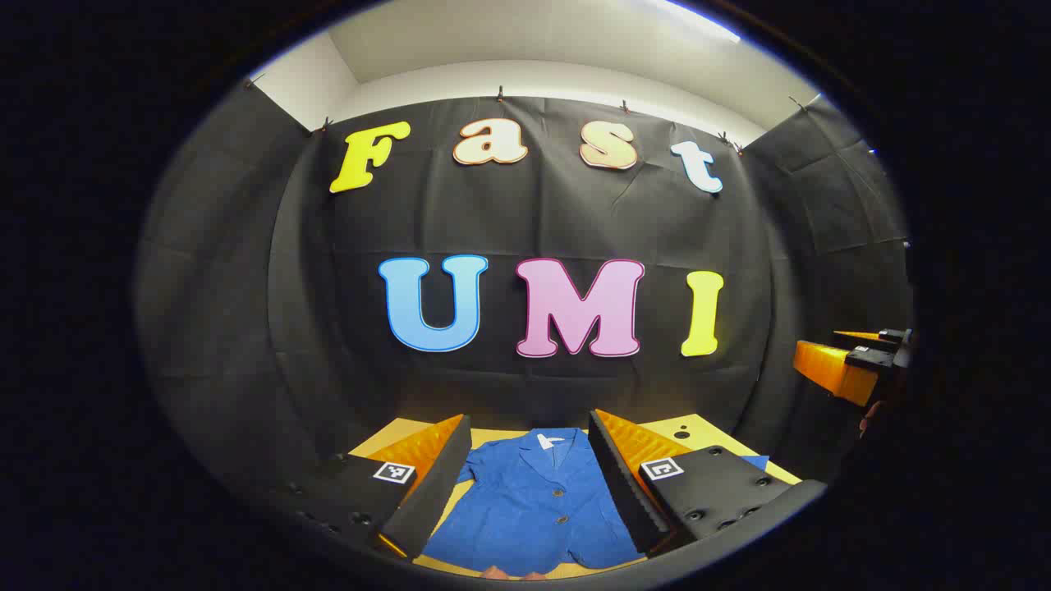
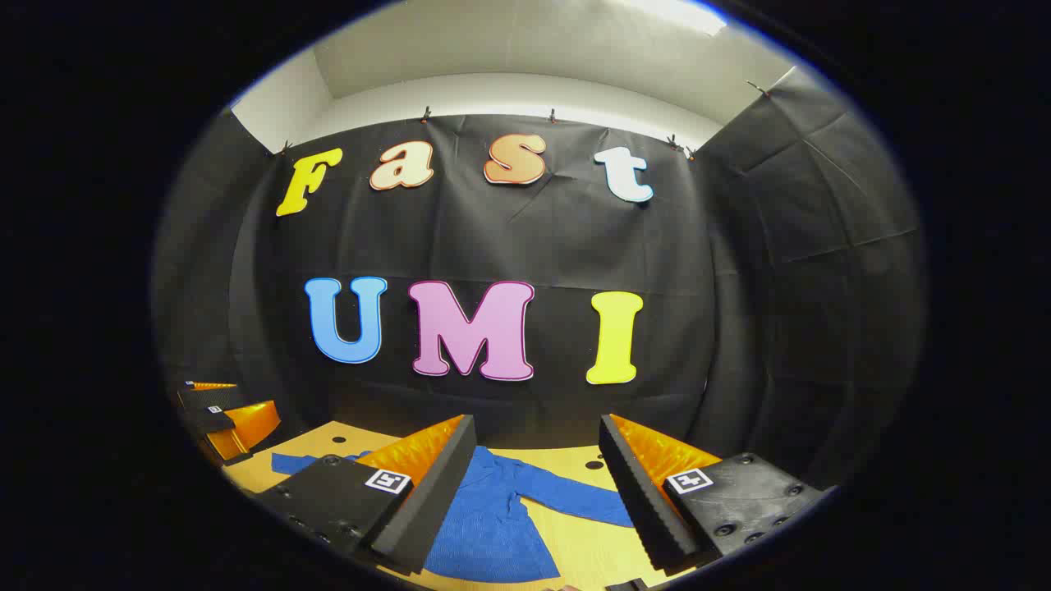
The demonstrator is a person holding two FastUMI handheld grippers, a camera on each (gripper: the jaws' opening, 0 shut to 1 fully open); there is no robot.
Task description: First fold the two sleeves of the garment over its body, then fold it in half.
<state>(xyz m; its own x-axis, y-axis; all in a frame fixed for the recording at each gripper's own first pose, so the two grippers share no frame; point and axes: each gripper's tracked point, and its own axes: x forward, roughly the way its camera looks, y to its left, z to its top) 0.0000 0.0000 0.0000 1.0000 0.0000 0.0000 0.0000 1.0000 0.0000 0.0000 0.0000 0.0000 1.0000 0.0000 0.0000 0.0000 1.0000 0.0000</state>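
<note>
A blue garment (image 1: 534, 501) lies spread flat on the yellow-tan surface (image 1: 698, 427), front side up, its collar toward the black cloth wall (image 1: 534, 222) and a row of buttons running down its middle. In the left gripper view, the left gripper (image 1: 530, 476) hangs above the garment's body with its two fingers spread wide apart, holding nothing; the collar and buttoned front show in the gap between them. At the right edge of that view the right gripper (image 1: 854, 361) is seen farther off, raised above the surface, and from there I cannot tell how its fingers stand. In the right gripper view, the right gripper (image 2: 534, 484) is likewise wide open and empty, poised over the garment, whose one sleeve (image 2: 575, 497) stretches out flat to the right across the surface while the other sleeve (image 2: 300, 462) reaches left beyond the near finger. Both sleeves lie unfolded, away from the body. At the left edge of this view the left gripper (image 2: 218, 414) shows farther off, above the surface near that sleeve's end. A small dark hole (image 2: 594, 465) marks the surface just beyond the right-hand sleeve.
</note>
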